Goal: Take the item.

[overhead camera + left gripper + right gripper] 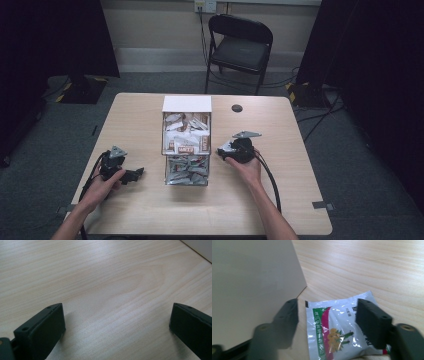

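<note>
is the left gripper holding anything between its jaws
No, the left gripper has its jaws spread wide apart with just the bare wooden table between them.

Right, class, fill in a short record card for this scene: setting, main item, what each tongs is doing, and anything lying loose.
Setting: wooden table, folding chair behind it
Main item: clear box of sachets, mid-table
Left tongs: open, over bare wood, holding nothing
Right tongs: open, jaws either side of a white sachet
Loose item: that sachet, lying on the table beside the box wall
Hands: one on each tongs
</note>
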Tool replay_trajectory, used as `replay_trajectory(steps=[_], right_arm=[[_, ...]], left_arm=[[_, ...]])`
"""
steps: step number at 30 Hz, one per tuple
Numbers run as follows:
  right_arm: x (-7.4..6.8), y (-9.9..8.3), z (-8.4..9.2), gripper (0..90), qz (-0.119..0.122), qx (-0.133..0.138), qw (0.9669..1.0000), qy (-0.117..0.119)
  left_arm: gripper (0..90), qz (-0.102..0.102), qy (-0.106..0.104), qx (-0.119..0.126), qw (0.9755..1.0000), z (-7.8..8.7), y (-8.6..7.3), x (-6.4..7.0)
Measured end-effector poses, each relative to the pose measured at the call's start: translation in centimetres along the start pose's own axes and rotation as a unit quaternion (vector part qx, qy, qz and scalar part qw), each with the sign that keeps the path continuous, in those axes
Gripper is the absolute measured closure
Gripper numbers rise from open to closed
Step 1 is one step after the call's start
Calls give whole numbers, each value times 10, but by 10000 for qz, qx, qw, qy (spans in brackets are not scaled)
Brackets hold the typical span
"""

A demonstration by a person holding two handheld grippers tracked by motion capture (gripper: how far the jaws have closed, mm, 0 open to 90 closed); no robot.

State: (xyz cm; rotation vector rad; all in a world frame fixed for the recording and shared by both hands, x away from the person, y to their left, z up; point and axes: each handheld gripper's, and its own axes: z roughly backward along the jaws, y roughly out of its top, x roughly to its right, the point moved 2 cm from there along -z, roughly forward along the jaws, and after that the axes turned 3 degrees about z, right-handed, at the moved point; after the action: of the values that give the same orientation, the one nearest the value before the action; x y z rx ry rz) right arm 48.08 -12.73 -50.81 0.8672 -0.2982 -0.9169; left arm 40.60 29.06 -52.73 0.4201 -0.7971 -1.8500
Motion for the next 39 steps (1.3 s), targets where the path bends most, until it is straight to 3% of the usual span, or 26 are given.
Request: replay_trajectory(steps=[7,17,19,34,39], right_arm=[[2,1,4,199,-72,-34,9999,-73],[7,2,16,179,-232,-34,9997,-69],[7,4,21,174,-202,-69,9997,-155],[8,3,69,151,-241,224,9993,-157],[9,0,81,150,-222,210,9993,-219]], left_arm=[[0,-1,0,0,10000,0,0,0],[0,-2,0,-1,10000,0,0,0],[0,-3,1,-1,10000,0,0,0],[0,-2,-1,-2,10000,0,0,0],[0,-4,2,-2,10000,0,0,0]])
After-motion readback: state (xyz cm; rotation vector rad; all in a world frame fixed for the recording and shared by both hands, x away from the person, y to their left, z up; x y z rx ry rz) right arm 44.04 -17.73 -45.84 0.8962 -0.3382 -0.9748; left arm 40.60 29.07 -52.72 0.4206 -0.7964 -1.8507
